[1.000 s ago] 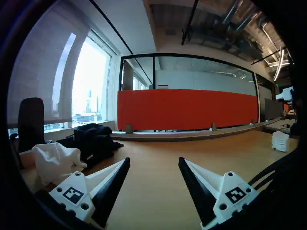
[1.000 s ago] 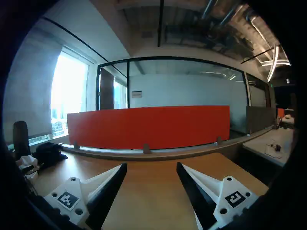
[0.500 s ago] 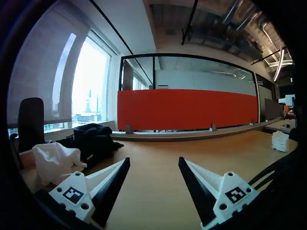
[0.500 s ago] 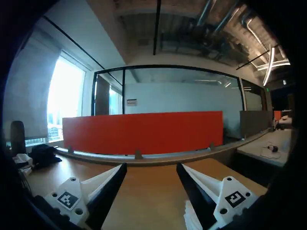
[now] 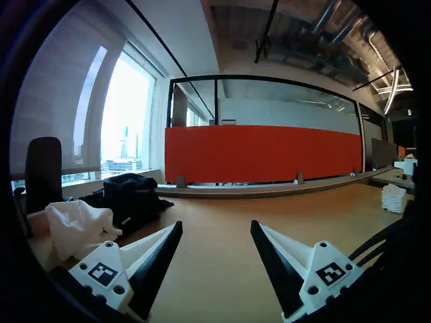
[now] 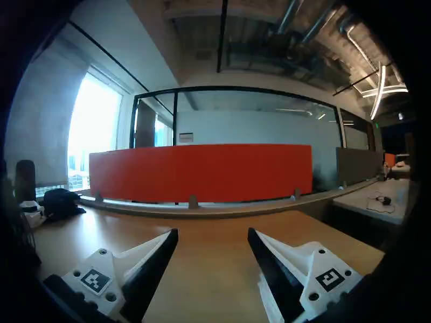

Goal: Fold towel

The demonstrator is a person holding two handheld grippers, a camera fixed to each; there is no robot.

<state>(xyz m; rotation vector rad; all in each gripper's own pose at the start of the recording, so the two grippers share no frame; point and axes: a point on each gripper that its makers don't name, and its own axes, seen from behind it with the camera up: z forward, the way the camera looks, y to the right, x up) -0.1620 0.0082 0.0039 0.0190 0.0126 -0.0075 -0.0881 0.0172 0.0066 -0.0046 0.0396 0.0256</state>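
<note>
A crumpled white towel (image 5: 78,229) lies on the wooden desk (image 5: 215,215) at the far left of the left gripper view, left of my left gripper (image 5: 215,226). That gripper is open and holds nothing, low over the desk. A folded white towel stack (image 5: 393,197) sits at the far right. In the right gripper view my right gripper (image 6: 211,232) is also open and holds nothing above the desk (image 6: 210,253). A sliver of white folded cloth (image 6: 262,293) peeks out beside its right finger. The crumpled towel (image 6: 29,207) is small at the far left.
A black bag (image 5: 132,199) lies behind the crumpled towel, and a dark chair back (image 5: 43,172) stands at the far left. An orange partition (image 5: 264,154) runs along the desk's far edge. A second desk (image 6: 377,199) with small items stands to the right.
The left gripper has held still. The right gripper's view has shifted rightward along the desk, and white folded cloth has come into sight by its right finger.
</note>
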